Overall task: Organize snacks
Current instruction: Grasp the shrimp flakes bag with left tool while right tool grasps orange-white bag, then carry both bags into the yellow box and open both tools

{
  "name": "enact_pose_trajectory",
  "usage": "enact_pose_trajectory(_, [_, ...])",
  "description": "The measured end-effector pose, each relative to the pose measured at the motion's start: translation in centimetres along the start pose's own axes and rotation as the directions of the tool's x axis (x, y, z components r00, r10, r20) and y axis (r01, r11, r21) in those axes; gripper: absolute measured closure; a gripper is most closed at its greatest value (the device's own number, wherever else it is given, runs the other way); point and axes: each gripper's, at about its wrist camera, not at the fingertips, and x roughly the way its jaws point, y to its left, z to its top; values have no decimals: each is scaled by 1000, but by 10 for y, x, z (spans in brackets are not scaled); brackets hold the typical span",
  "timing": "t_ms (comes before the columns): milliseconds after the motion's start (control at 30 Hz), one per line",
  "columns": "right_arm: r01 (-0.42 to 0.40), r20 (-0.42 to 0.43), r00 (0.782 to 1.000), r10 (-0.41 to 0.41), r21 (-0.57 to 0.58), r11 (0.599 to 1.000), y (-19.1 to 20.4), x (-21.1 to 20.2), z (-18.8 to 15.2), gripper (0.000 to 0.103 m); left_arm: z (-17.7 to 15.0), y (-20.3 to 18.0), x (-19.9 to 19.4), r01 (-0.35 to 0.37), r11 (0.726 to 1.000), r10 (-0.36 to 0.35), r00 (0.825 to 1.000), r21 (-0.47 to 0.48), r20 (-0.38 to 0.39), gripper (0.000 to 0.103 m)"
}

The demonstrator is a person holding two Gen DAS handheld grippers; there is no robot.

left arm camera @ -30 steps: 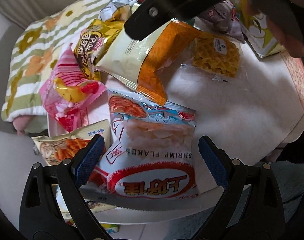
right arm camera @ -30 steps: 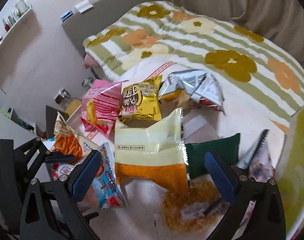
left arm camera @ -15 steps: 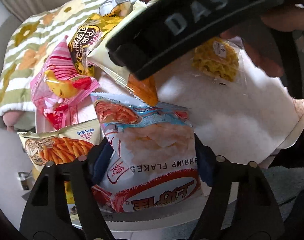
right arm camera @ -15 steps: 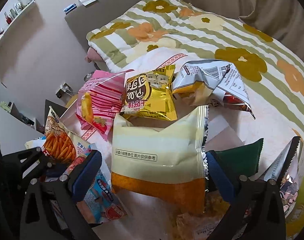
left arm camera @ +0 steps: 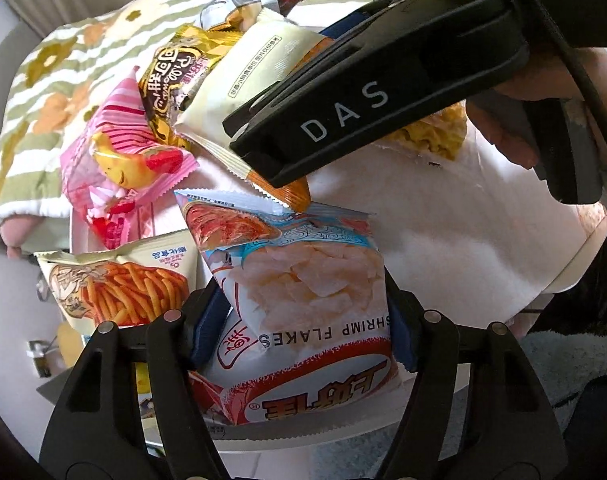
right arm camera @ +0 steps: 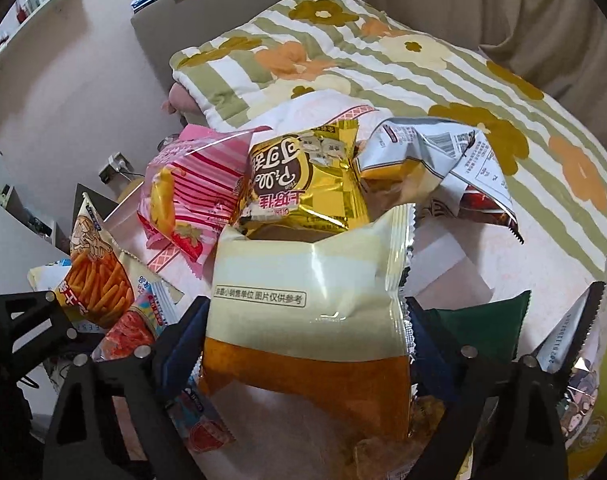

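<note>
Two claws work a heap of snacks on a white bench beside a flower-patterned bed. The left claw [left arm camera: 303, 320] has just been closing and now pinches the shrimp flakes bag [left arm camera: 303, 300] at both sides, the pack bulging between its pads, apparently ready to be lifted clear for sorting. The right claw [right arm camera: 303, 344] has also just been closing, its pads meeting the edges of the cream-and-orange bag [right arm camera: 307, 320]; a firm grip looks likely. Ahead of it lie the gold bag [right arm camera: 303, 184] and pink bag [right arm camera: 187, 196]. Only the left view shows the person's hand [left arm camera: 515, 136] on the right tool; only the right view shows the green pouch [right arm camera: 479, 328] just beside its right pad.
</note>
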Motion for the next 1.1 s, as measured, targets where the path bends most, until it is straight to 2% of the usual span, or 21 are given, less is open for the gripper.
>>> enact_pose_trajectory(33, [-3, -1, 1000, 3, 6, 1000, 0, -1, 0, 20, 0, 0, -1, 4, 1000, -4, 1000, -1, 1, 38])
enact_pose_trajectory(67, [-15, 1, 1000, 15, 13, 1000, 0, -3, -1, 27, 1, 0, -3, 5, 1000, -5, 1000, 0, 2, 38])
enact_pose_trajectory(200, [-39, 21, 999, 38, 53, 998, -2, -15, -2, 31, 3, 0, -13, 9, 1000, -9, 1000, 6, 22, 38])
enact_pose_trajectory(433, [-36, 114, 993, 24, 102, 994, -7, -60, -2, 32, 10, -7, -35, -5, 1000, 3, 997, 24, 72, 38])
enact_pose_trajectory(567, [-30, 194, 981, 2, 142, 989, -20, -100, -2, 32, 19, -16, -50, -32, 999, 27, 993, 44, 111, 38])
enact_pose_trajectory(767, [-6, 296, 953, -61, 220, 976, -51, -165, -10, 32, 37, -41, -75, -49, 996, 35, 982, 73, 187, 38])
enact_pose_trajectory(900, [18, 351, 929, -115, 268, 963, -71, -207, -24, 32, 62, -58, -90, -57, 995, 35, 969, 83, 245, 38])
enact_pose_trajectory(1100, [73, 409, 888, -211, 329, 942, -109, -267, -53, 32, 103, -95, -109, -22, 994, -15, 944, 109, 330, 38])
